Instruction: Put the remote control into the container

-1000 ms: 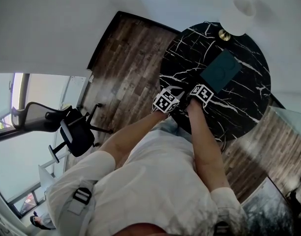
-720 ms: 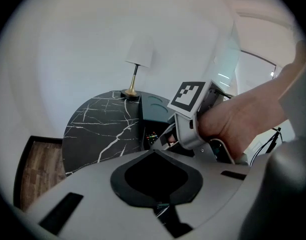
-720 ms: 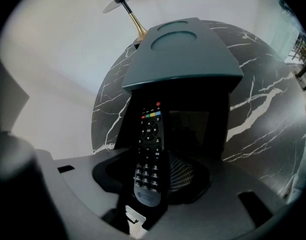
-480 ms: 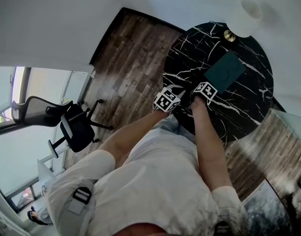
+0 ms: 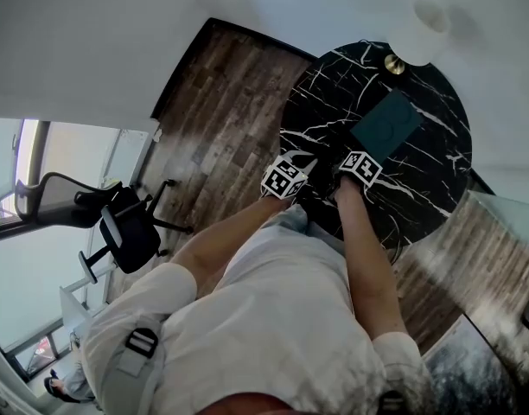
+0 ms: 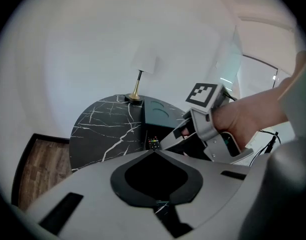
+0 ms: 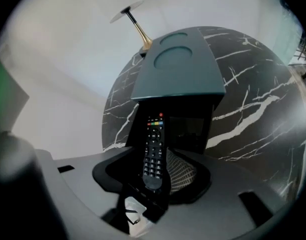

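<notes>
A black remote control [image 7: 154,151] with coloured buttons is clamped by its lower end in my right gripper [image 7: 156,186]. It points at the dark open front of the dark green container [image 7: 178,69]. In the head view the container [image 5: 385,126] lies on the round black marble table [image 5: 334,85], and the right gripper [image 5: 344,161] hovers just before its near side. The left gripper [image 5: 301,164] hangs beside it on the left, over the table's near edge. In the left gripper view its jaws [image 6: 160,207] look closed with nothing in them, and the remote's tip [image 6: 153,144] shows past the right gripper [image 6: 190,134].
A lamp with a white shade [image 5: 424,28] and a brass base [image 5: 394,62] stands at the table's far edge behind the container. Wooden floor [image 5: 221,111] lies left of the table, with a black office chair [image 5: 126,232] further left. White walls surround the table.
The head view has swayed slightly. Both grippers stay at the table's near edge in front of the container, and the right one still holds the remote.
</notes>
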A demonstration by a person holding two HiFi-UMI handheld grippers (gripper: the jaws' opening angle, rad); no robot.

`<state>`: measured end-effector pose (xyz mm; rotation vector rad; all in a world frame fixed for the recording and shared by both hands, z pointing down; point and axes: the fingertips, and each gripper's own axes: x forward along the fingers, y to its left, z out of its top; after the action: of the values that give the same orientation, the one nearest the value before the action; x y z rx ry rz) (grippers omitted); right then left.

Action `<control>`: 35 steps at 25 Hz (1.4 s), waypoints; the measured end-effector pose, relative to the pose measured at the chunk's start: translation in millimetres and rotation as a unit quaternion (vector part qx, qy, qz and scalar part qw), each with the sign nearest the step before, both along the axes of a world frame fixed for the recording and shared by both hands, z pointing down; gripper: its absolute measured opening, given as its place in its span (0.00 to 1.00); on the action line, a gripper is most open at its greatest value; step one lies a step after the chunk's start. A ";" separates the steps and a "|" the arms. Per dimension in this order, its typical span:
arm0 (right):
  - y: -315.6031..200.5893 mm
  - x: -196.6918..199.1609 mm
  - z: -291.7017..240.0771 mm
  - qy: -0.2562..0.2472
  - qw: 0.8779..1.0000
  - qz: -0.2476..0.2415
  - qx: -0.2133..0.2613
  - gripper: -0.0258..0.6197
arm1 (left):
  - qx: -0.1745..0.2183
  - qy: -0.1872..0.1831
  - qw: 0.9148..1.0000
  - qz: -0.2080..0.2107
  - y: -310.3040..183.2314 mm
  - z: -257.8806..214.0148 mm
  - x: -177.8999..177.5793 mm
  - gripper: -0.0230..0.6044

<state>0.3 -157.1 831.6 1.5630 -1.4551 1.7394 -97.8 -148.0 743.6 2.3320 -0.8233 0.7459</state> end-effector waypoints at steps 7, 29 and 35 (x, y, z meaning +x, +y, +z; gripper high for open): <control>18.3 23.7 -122.5 -0.018 0.970 -0.086 0.227 0.33 | 0.036 0.092 0.995 -0.028 -0.4 -62.4 20.1 0.05; 119.1 112.2 -381.8 0.157 0.798 -0.135 0.566 0.06 | 0.266 0.254 0.921 0.130 90.7 -298.9 158.3 0.05; 124.3 121.2 -378.7 0.164 0.800 -0.133 0.561 0.05 | 0.253 0.252 0.926 0.121 95.7 -293.6 165.7 0.05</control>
<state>121.5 -32.8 452.9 1.8328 -2.5152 0.2746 67.9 -52.3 450.0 2.9332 -0.5379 -0.0170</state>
